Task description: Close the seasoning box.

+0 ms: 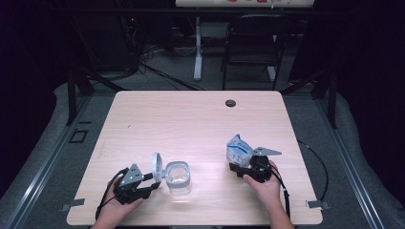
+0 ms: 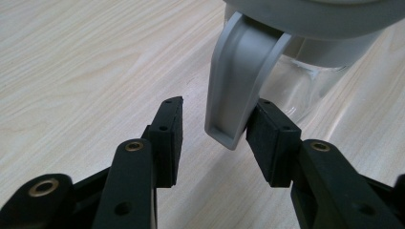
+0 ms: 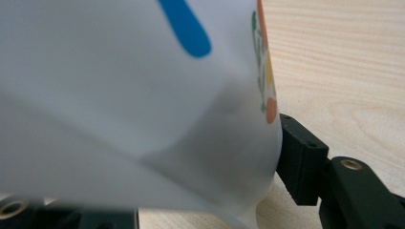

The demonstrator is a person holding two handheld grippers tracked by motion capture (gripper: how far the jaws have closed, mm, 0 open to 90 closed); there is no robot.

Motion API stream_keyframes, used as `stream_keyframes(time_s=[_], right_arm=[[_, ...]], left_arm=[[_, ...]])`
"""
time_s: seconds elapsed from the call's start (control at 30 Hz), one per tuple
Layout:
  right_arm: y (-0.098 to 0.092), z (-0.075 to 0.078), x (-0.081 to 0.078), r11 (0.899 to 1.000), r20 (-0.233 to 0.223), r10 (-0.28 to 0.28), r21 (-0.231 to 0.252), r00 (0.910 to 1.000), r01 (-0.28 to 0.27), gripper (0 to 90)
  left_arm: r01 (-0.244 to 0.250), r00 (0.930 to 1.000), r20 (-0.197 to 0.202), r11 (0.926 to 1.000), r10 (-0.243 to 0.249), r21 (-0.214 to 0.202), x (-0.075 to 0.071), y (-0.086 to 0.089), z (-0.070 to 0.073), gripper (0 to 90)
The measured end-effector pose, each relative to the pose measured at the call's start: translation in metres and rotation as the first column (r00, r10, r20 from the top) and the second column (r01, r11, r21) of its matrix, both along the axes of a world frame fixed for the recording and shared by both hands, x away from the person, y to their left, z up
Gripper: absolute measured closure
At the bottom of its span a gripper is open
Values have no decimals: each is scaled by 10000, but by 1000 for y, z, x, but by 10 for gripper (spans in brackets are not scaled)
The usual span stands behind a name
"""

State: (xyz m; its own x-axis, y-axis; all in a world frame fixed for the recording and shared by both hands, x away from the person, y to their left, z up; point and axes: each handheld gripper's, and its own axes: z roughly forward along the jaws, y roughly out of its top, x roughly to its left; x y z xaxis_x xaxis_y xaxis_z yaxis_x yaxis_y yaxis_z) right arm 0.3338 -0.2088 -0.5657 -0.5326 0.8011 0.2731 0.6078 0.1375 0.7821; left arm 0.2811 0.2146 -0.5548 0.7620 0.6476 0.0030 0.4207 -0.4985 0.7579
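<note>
Two grippers share the work: the left gripper (image 1: 154, 183), jaws wide around the grey clasp (image 2: 237, 90) of the open clear glass jar (image 1: 178, 179) at five o'clock, steadies it, while the right gripper (image 1: 240, 167) at four o'clock grips the white printed pouch (image 1: 238, 150), ready to pour.

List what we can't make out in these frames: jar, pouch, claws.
- Jar contents: too small in the high view; cut off by the top edge in the left gripper view.
- Pouch print: blurred, too close in the right gripper view; tiny in the high view.
- Right claw: its far jaw hidden behind the pouch.
- Left claw: whether it presses the grey clasp is unclear.
</note>
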Motion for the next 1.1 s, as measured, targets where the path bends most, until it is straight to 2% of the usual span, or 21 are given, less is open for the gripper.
stream_keyframes(time_s=[0.03,0.07,0.17,0.2,0.3,0.47,0.57,0.63,0.67,0.73,0.8,0.83,0.87,0.9,0.97,1.0,1.03,1.1], right_arm=[[0,1,-1,10000,49,-9,-24,10000,9,431],[-1,3,-1,9997,60,-8,-261,10000,9,431],[0,6,-4,9999,290,-108,1,9995,108,431],[-1,8,-4,9994,328,-46,-348,9995,57,431],[3,12,-7,9997,729,-96,-227,9973,113,431],[8,20,-12,9999,1102,59,-147,9939,-43,430],[10,25,-15,9991,1209,63,-417,9926,-12,430],[12,27,-16,9998,1326,67,-200,9911,-41,430],[12,28,-17,9991,1338,60,-419,9910,-4,430],[14,29,-17,10000,1488,-17,-91,9889,30,430],[13,31,-18,9992,1505,-12,-390,9886,72,430],[13,31,-19,9991,1528,-21,-408,9882,84,430],[14,31,-19,9998,1586,-79,-186,9873,110,430],[14,32,-19,9991,1575,-50,-399,9875,114,430],[14,33,-20,9989,1620,-18,-468,9868,95,430],[15,33,-20,9996,1697,-87,-254,9855,132,430],[15,33,-21,9988,1700,-46,-482,9854,130,430],[15,34,-21,9988,1755,-74,-472,9844,160,430]], left_arm=[[0,10000,13,10000,0,-3,0,0,0,574],[-1,10000,22,10000,1,-5,0,0,0,574],[4,10000,12,10000,-4,-14,0,0,0,573],[4,10000,18,10000,-4,-13,0,0,0,573],[-10,10000,61,10000,10,-33,0,0,-1,573],[-4,10000,35,10000,4,-17,-1,0,0,573],[10,10000,30,10000,-10,18,-1,1,0,572],[5,10000,42,10000,-5,14,-1,1,0,572],[2,10000,45,10000,-2,5,-1,1,0,572],[-2,10000,49,10000,2,-15,-1,1,0,573],[-20,10000,68,10000,21,-58,-2,1,1,572],[-42,9999,106,10000,42,-68,-2,1,1,572],[-48,9999,105,9999,49,-137,-2,1,1,573],[-54,9999,85,9999,56,-162,-3,2,2,573],[-42,10000,75,9998,43,-193,-3,2,2,583],[-50,10000,69,9998,51,-202,-3,2,2,588],[-59,10000,59,9997,60,-220,-3,2,2,592],[-56,10000,55,9997,58,-241,-3,2,2,599]])
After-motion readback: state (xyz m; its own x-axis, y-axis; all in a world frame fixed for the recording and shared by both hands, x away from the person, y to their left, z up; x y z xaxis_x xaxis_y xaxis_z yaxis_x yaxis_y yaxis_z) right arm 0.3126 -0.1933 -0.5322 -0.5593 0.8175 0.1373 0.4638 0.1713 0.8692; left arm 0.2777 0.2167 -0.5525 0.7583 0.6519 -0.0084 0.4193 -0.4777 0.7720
